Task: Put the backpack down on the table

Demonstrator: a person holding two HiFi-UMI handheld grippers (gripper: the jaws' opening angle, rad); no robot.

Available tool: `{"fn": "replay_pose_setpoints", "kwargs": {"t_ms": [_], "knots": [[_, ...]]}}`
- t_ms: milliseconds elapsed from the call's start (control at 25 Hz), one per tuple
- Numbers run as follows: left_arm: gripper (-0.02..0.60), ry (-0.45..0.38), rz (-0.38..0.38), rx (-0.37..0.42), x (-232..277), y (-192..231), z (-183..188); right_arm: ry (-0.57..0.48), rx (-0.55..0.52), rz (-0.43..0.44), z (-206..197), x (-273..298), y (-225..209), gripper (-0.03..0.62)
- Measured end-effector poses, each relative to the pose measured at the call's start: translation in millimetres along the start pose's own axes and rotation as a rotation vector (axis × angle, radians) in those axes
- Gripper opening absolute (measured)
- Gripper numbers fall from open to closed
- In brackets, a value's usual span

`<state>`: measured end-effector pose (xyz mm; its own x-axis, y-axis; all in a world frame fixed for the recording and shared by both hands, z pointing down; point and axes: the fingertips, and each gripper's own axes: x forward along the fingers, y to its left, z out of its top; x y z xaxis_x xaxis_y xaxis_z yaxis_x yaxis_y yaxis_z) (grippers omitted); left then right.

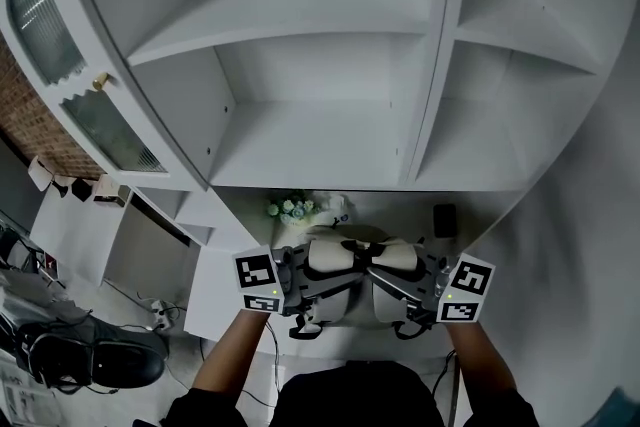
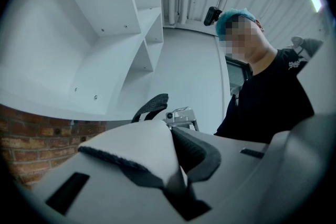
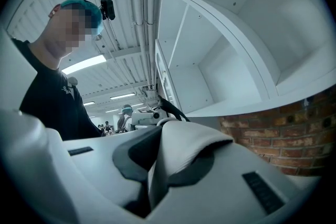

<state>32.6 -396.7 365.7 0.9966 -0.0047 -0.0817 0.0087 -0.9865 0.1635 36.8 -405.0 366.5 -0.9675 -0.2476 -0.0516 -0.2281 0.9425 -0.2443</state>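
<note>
In the head view, you held the backpack (image 1: pixel 350 260) slung between the left gripper (image 1: pixel 298 289) and right gripper (image 1: pixel 412 291), its width running from one to the other, just above the white table (image 1: pixel 392 212) in front of the shelf unit (image 1: pixel 320 95). In the left gripper view, your jaws were clamped on a padded strap (image 2: pixel 137 148). In the right gripper view, the jaws likewise pinched a padded strap (image 3: pixel 185 148). Both hands looked equally near the table, which lay straight below, so lowering them together seemed the coming move.
</note>
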Motion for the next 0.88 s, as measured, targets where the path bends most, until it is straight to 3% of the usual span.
{"fn": "replay_pose_setpoints", "kwargs": {"t_ms": [640,880], "knots": [[0.055,0.033,0.063,-0.067,-6,4,-55,0.125,0.067,0.002,-58,-1,-9,0.051],[0.054,0.021,0.053,-0.115,-10,-7,-68,0.107,0.078,0.005,-71,-3,1,0.052]]}}
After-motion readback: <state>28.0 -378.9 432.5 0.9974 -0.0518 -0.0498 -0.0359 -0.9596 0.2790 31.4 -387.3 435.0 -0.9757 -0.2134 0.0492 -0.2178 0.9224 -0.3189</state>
